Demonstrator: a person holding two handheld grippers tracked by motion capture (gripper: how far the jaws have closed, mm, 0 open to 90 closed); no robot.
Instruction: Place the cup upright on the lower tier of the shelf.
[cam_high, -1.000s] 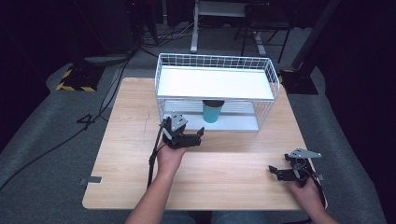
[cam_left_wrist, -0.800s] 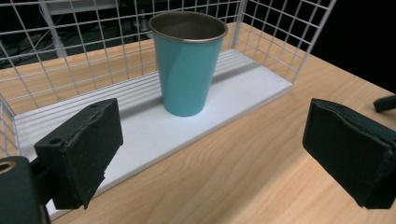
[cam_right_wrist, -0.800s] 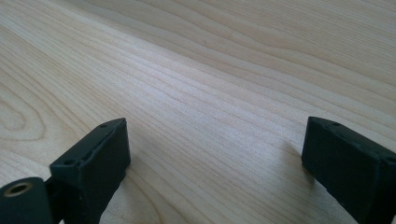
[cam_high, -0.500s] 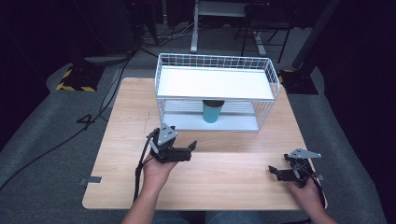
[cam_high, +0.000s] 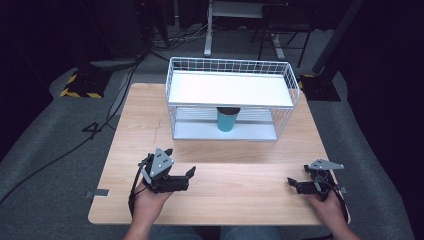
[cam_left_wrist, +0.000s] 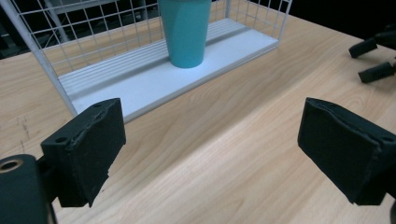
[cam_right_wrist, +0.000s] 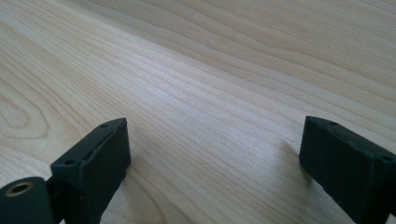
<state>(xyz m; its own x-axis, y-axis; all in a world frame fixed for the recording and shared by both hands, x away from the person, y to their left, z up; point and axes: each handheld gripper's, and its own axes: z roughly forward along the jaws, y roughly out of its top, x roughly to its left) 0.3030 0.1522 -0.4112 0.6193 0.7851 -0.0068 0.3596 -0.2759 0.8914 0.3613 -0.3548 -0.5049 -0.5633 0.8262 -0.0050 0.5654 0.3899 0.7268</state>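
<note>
Jaws of both grippers stand wide apart with nothing between them. Well beyond the left gripper (cam_high: 189, 175), ahead of its jaw tips and a little to one side, a white wire rack (cam_high: 230, 101) sits on the wooden table (cam_high: 240, 200). A teal cup (cam_left_wrist: 185, 30) stands upright on the rack's lower shelf, under the top shelf and apart from either gripper. Judging by this layout, the cup looks already placed and both hands parked near the table's front edge. The right gripper (cam_high: 292, 183) lies low over bare wood, and little work seems left.
</note>
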